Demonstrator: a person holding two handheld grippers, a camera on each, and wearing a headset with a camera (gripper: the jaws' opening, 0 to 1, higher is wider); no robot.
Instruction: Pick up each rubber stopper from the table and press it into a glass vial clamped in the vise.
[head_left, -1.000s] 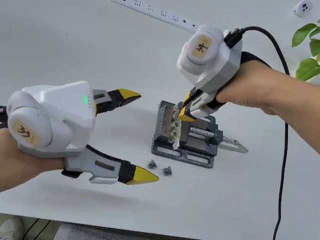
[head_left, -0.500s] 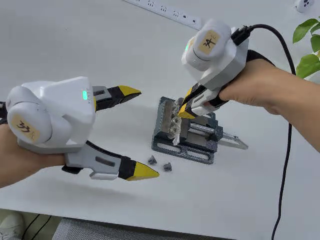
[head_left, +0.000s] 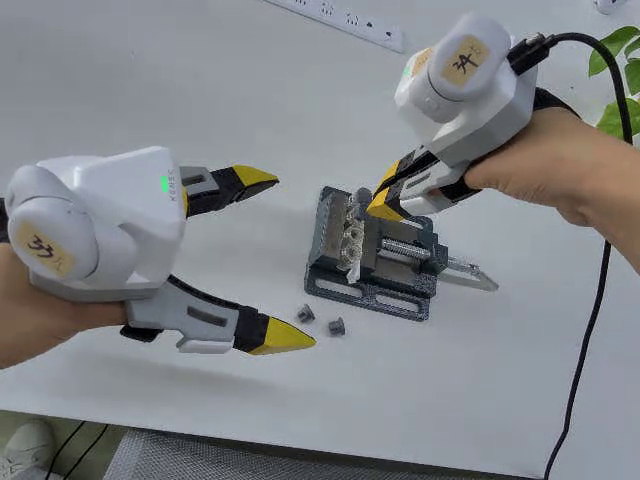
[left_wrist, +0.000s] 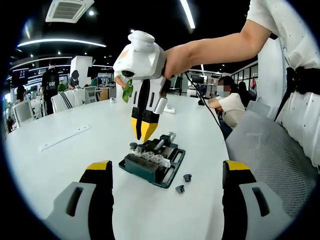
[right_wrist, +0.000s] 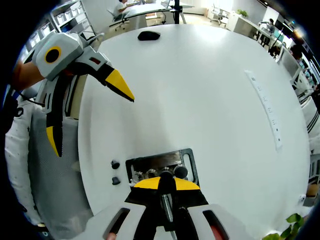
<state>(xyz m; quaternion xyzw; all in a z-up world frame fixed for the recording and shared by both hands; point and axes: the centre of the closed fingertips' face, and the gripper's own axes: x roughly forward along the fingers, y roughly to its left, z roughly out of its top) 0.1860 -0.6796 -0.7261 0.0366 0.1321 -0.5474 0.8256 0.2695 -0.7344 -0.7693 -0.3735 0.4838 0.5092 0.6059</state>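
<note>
R gripper: jaws closed tip to tip, nothing visible between them, hanging just above 1 end of the vial row. A dark seated stopper tops the end vial, just beside the tips; can't tell how deep it sits. L gripper: jaws wide apart, empty, over bare tabletop beside the vise and pointed toward it. The vials stand clamped side by side in the vise, mid-tabletop. 2 more stoppers lie on the tabletop on the vise's near-edge side, close together: 1st loose stopper and 2nd loose stopper, both near the L gripper's lower jaw tip.

Risks, as I judge them:
- Pressing w/ closed tips off-centre could cock the stopper or slip off the rim. A sideways load on glass may crack a vial.
- Loose stoppers are small and the tabletop looks smooth. A pinch off-centre could squirt 1 out or roll it away.
- The wide L jaws coming in could knock the pair or bump the vise. I see nothing fixing the vise down, so it might shift.
- The cable from the R gripper could drag.

Tabletop: white, plain. A power strip lies toward the far edge and plant leaves show at the far right corner. The room, seen in the left gripper view, is an open-plan office w/ strip lights, other white tables, chairs and seated people.
</note>
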